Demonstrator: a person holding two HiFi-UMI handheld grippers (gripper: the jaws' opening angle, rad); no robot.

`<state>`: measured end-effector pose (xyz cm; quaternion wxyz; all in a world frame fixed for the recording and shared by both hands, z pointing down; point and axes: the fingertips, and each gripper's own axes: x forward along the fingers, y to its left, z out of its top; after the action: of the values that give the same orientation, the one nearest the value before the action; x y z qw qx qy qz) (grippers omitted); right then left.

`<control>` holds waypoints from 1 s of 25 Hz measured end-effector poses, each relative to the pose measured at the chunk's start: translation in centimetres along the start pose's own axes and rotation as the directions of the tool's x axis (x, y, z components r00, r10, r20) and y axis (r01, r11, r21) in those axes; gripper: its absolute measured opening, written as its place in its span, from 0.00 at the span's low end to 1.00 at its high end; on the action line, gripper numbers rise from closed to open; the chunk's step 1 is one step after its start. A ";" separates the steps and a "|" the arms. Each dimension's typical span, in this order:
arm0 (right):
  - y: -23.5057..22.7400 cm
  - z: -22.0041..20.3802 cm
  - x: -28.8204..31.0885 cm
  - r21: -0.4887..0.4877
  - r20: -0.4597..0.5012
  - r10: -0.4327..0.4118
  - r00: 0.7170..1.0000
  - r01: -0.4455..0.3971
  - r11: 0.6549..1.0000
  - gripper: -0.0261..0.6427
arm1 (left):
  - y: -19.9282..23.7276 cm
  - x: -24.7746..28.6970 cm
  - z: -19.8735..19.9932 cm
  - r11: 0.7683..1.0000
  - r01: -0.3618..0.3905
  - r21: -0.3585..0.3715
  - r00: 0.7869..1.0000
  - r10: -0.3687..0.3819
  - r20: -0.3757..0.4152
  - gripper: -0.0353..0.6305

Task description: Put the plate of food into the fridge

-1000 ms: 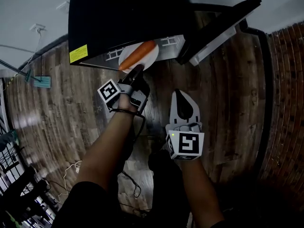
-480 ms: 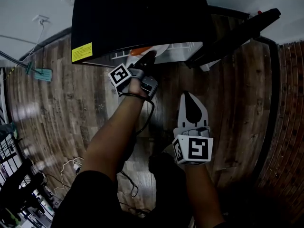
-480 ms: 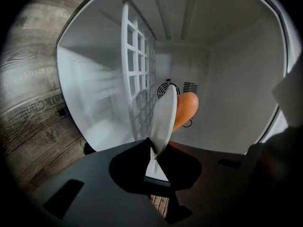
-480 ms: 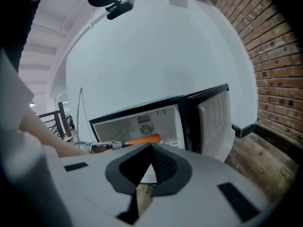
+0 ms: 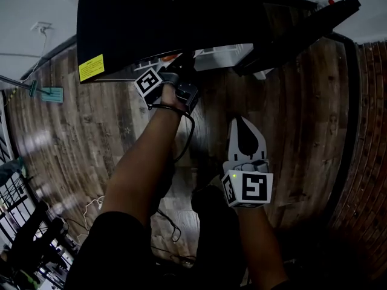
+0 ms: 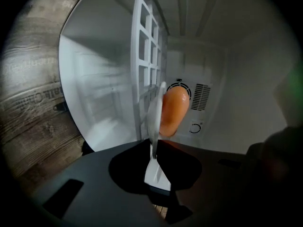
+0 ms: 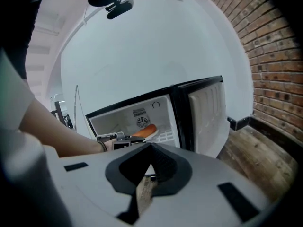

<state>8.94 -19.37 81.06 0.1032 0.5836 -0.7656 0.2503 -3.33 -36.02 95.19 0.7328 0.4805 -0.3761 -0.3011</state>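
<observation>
A white plate (image 6: 155,117) carrying an orange sausage-shaped food (image 6: 173,110) is inside the small open fridge (image 7: 137,117), alongside its white wire shelf (image 6: 147,56). My left gripper (image 6: 154,150) reaches into the fridge opening with the plate's rim between its jaws, which are opening slightly while the pads still hold the rim. In the head view the left gripper (image 5: 181,71) sits under the black fridge top (image 5: 169,17), and only a sliver of the food (image 5: 171,57) shows. My right gripper (image 5: 242,122) hangs shut over the wooden floor, holding nothing.
The fridge door (image 5: 302,29) stands swung open to the right, seen white-lined in the right gripper view (image 7: 206,108). A brick wall (image 7: 274,56) runs along the right side. Wooden floor (image 5: 72,132) surrounds the fridge; cables (image 5: 172,234) lie near my feet.
My left gripper has moved forward with the plate, from in front of the fridge to inside it; the plate is now mostly hidden under the fridge top. The right gripper has barely moved.
</observation>
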 end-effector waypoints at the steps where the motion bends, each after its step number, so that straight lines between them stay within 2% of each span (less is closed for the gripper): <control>1: 0.0 0.0 -0.1 0.005 -0.002 -0.003 1.000 0.003 1.000 0.06 | 0.1 0.1 -0.1 1.000 -0.006 -0.009 1.000 0.006 -0.012 0.11; 3: 0.0 -0.1 -0.4 0.013 -0.005 -0.007 1.000 0.007 1.000 0.06 | 0.1 0.1 -0.5 1.000 -0.010 -0.025 0.999 0.009 -0.044 0.13; 4: 0.0 -0.1 -0.5 0.017 -0.008 -0.010 1.000 0.010 1.000 0.06 | 0.1 0.0 -0.7 0.999 -0.007 -0.035 0.998 0.005 -0.058 0.19; 7: 0.1 -0.6 -0.7 0.026 -0.021 -0.016 1.000 0.016 1.000 0.06 | 0.3 -0.2 -1.1 0.998 -0.004 -0.056 0.996 -0.002 -0.095 0.28; 9: 0.3 -0.9 -0.8 0.029 -0.026 -0.021 0.999 0.022 0.999 0.06 | 0.7 -0.3 -1.5 0.999 -0.017 -0.047 0.992 0.011 -0.127 0.34; 12: 0.5 -1.3 -0.7 0.035 -0.035 -0.032 0.999 0.033 0.999 0.06 | 0.8 -1.0 -2.2 1.000 -0.030 -0.004 0.985 0.029 -0.171 0.35; 13: 0.6 -1.3 -0.7 0.037 -0.039 -0.037 0.999 0.039 0.999 0.06 | 0.9 -1.5 -2.4 0.999 -0.038 0.033 0.982 0.043 -0.181 0.33; 15: 1.0 -1.1 -0.8 0.042 -0.043 -0.050 0.998 0.052 0.998 0.06 | 0.8 -2.8 -3.0 0.987 -0.056 0.152 0.976 0.086 -0.200 0.11; 16: 1.3 -0.8 -1.0 0.043 -0.045 -0.056 0.997 0.058 0.997 0.06 | 0.4 -3.4 -3.5 0.976 -0.051 0.210 0.972 0.097 -0.212 0.05; 20: 2.4 1.4 -2.0 0.040 -0.046 -0.082 0.996 0.083 0.996 0.06 | -2.8 -6.3 -6.6 0.948 0.022 0.319 0.960 0.069 -0.273 0.05; 21: 2.8 2.2 -2.3 0.041 -0.044 -0.087 0.995 0.089 0.995 0.06 | -4.0 -7.3 -7.7 0.935 0.036 0.354 0.954 0.072 -0.289 0.05; 22: 3.2 3.0 -2.7 0.043 -0.040 -0.092 0.995 0.094 0.995 0.06 | -5.4 -8.5 -8.9 0.912 0.045 0.407 0.948 0.089 -0.304 0.05; 23: 3.7 3.9 -3.1 0.048 -0.036 -0.098 0.995 0.100 0.994 0.06 | -6.9 -9.9 -10.0 0.873 0.053 0.484 0.943 0.115 -0.312 0.05; 24: 4.2 4.9 -3.5 0.056 -0.030 -0.104 0.994 0.106 0.993 0.06 | -8.8 -11.3 -10.8 0.814 0.073 0.576 0.942 0.134 -0.309 0.05; 25: 4.7 5.9 -3.9 0.066 -0.023 -0.111 0.994 0.112 0.992 0.06 | -11.1 -12.5 -11.4 0.742 0.104 0.662 0.945 0.134 -0.299 0.05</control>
<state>6.41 -18.15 73.03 0.1047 0.6260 -0.7221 0.2751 -1.31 -24.47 78.69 0.5652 0.7514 -0.3358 -0.0559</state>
